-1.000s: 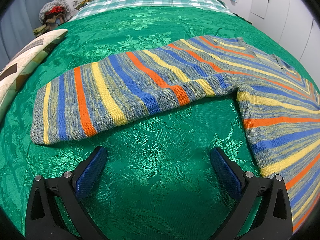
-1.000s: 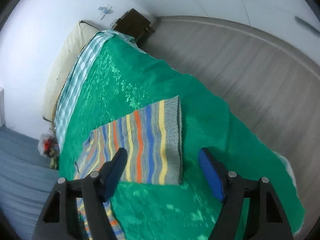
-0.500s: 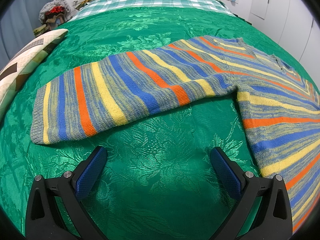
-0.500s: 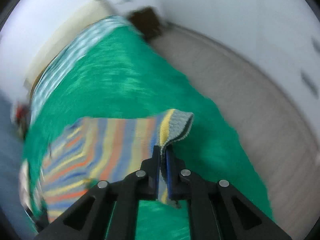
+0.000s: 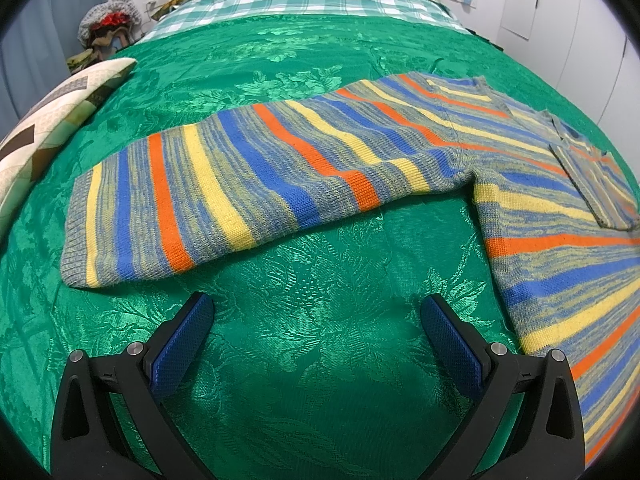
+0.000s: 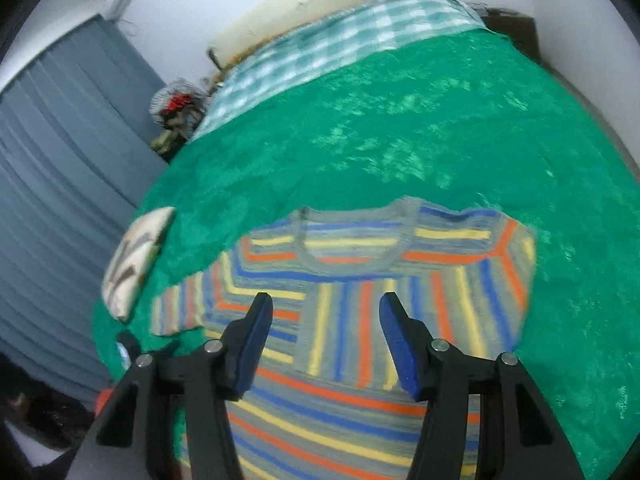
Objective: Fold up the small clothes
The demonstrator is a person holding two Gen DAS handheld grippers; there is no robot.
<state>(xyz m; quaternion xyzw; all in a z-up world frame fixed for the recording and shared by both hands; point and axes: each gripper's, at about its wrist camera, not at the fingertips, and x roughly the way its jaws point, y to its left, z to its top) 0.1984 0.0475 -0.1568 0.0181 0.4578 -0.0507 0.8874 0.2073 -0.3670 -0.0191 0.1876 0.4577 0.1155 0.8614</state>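
Note:
A knitted sweater (image 5: 560, 280) striped in blue, orange, yellow and grey lies flat on the green bedspread (image 5: 320, 340). Its left sleeve (image 5: 240, 184) stretches out sideways. My left gripper (image 5: 316, 304) hovers open over bare bedspread just in front of that sleeve, holding nothing. In the right wrist view the sweater (image 6: 348, 240) shows its round neck. Its right sleeve (image 6: 360, 332) is folded across the chest. My right gripper (image 6: 326, 304) hangs above that folded sleeve with its jaws opening and nothing gripped between them.
A patchwork pillow (image 5: 52, 120) lies at the bed's left edge. A plaid sheet (image 5: 304, 0) covers the head end. A heap of clothes (image 5: 108, 28) sits beside the bed, near a grey curtain (image 6: 60, 160). White cupboard doors (image 5: 580, 40) stand to the right.
My right gripper shut on the right sleeve's cuff, swung it over onto the sweater's chest and let go. The left gripper stayed still.

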